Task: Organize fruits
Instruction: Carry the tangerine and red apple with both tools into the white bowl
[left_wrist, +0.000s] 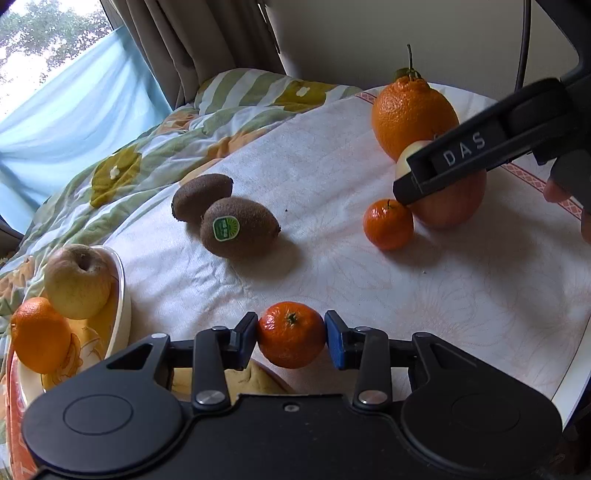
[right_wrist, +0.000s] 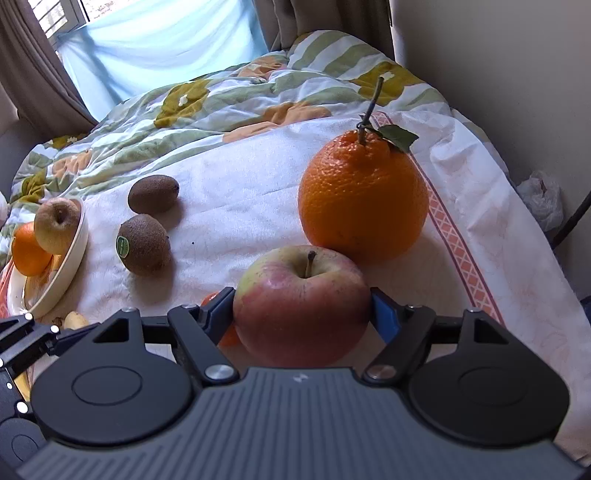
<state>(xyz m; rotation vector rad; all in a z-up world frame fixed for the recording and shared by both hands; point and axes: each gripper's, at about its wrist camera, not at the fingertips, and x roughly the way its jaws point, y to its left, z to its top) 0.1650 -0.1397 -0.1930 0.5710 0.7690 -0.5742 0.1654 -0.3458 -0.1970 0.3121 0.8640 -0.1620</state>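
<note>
My left gripper (left_wrist: 291, 338) is shut on a small mandarin (left_wrist: 291, 339) just above the white cloth. My right gripper (right_wrist: 303, 310) is shut on a red-yellow apple (right_wrist: 301, 306); the left wrist view shows it too (left_wrist: 448, 203), with the right gripper's finger (left_wrist: 461, 166) across it. A second small mandarin (left_wrist: 388, 225) lies beside that apple. A large orange with stem and leaf (right_wrist: 364, 195) stands behind the apple. Two kiwis (left_wrist: 238, 232) (left_wrist: 201, 195) lie mid-cloth. A cream bowl (left_wrist: 123, 295) at left holds a pale apple (left_wrist: 77, 282) and an orange (left_wrist: 40, 336).
A white cloth (left_wrist: 332, 155) covers the surface over a floral quilt (right_wrist: 221, 99). Curtains and a window are behind. A wall, a dark cable (right_wrist: 572, 218) and a plastic bag (right_wrist: 541, 199) are at right. A yellowish fruit (right_wrist: 75, 319) lies by the bowl.
</note>
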